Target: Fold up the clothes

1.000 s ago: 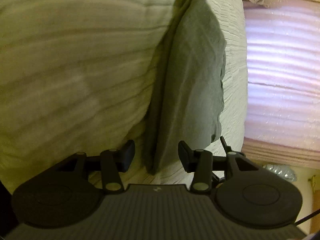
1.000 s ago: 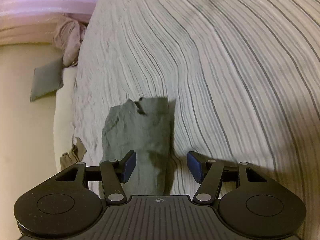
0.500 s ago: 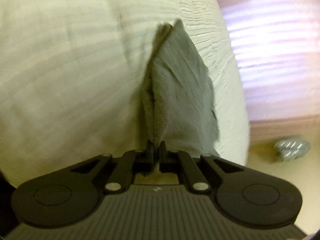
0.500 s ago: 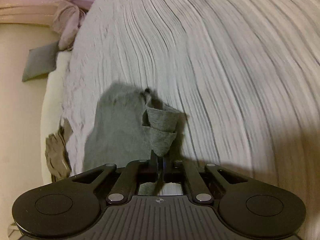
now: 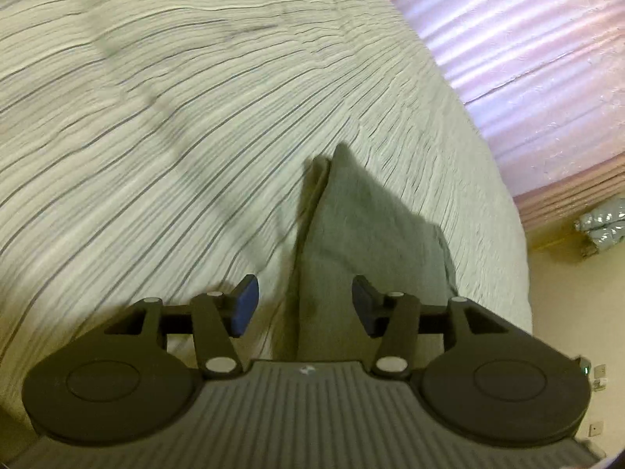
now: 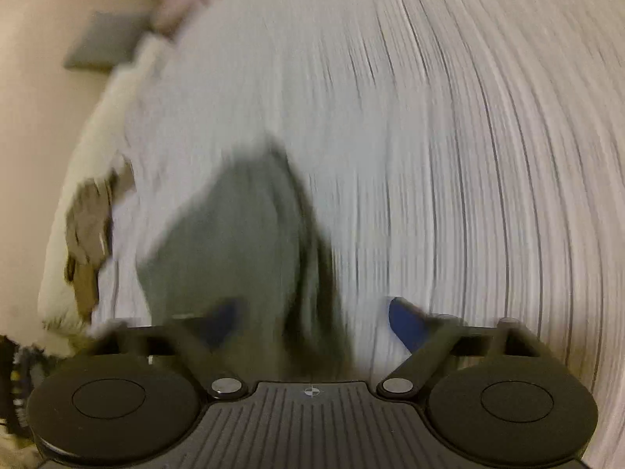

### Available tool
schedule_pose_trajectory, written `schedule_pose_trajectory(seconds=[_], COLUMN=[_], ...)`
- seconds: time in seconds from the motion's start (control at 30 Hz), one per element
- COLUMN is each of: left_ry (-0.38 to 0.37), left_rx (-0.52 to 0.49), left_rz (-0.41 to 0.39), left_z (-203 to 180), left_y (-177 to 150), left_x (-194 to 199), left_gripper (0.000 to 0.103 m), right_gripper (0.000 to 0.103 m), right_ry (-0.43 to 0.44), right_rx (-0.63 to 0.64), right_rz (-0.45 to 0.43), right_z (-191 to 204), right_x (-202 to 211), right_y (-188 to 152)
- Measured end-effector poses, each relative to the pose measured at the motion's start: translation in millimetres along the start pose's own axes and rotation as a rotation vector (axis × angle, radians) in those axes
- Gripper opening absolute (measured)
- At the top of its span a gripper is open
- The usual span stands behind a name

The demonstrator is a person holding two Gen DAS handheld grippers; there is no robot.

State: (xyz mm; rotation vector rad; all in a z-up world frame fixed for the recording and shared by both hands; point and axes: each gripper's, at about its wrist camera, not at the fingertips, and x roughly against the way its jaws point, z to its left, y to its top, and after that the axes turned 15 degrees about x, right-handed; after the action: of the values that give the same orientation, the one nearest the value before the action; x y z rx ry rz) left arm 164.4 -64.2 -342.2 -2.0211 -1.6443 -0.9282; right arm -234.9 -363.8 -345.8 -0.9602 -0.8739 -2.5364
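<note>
A grey-green folded garment lies on the striped bedspread, near the bed's right edge in the left wrist view. My left gripper hovers over its near end; its jaws are opening, the cloth lies below the gap and the pads do not press on it. In the blurred right wrist view the same garment lies on the bedspread. My right gripper is above its near end, jaws opening wide, with no pad on the cloth.
A pink curtain hangs beyond the bed's right edge, and a silvery bundle sits on the floor. In the right wrist view a tan garment hangs at the bed's left edge, with a grey cushion farther back.
Both grippers closed on the garment's ends half a second ago and lifted them. Now both have let go and stand open, and the cloth lies folded on the bed.
</note>
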Motion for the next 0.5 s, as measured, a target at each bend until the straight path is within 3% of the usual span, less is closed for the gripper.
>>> schedule_pose_trajectory(seconds=[0.2,0.23,0.3,0.33,0.37,0.4,0.43,0.5], left_ry=[-0.054,-0.076,-0.117,-0.133,-0.150,-0.161,-0.163,-0.170], left_rx=[0.026,0.031,0.045,0.058,0.075,0.077,0.059,0.019], left_rz=[0.024,0.021,0.018,0.019,0.020,0.021,0.021,0.023], left_z=[2,2,2,3,3,0,-6,-18], left_y=[19,21,25,28,31,35,39,47], left_x=[-43,-47,-52,-54,-55,-59,-62,-68], left_gripper=[0.051,0.049,0.037,0.018,0.008,0.006,0.005,0.004], right_gripper=[0.086,0.086,0.084,0.073,0.063,0.036,0.016,0.011], right_ry=[0.173,0.200,0.256,0.278,0.283,0.274,0.263,0.232], right_rx=[0.044,0.028,-0.013,-0.038,-0.063,-0.090,-0.119,-0.083], right_rz=[0.086,0.092,0.098,0.094,0.097,0.110,0.125,0.091], right_z=[-25,-29,-38,-39,-41,-42,-43,-38], right_x=[-79,-86,-99,-106,-109,-114,-120,-114], right_y=[50,50,51,52,50,52,55,58])
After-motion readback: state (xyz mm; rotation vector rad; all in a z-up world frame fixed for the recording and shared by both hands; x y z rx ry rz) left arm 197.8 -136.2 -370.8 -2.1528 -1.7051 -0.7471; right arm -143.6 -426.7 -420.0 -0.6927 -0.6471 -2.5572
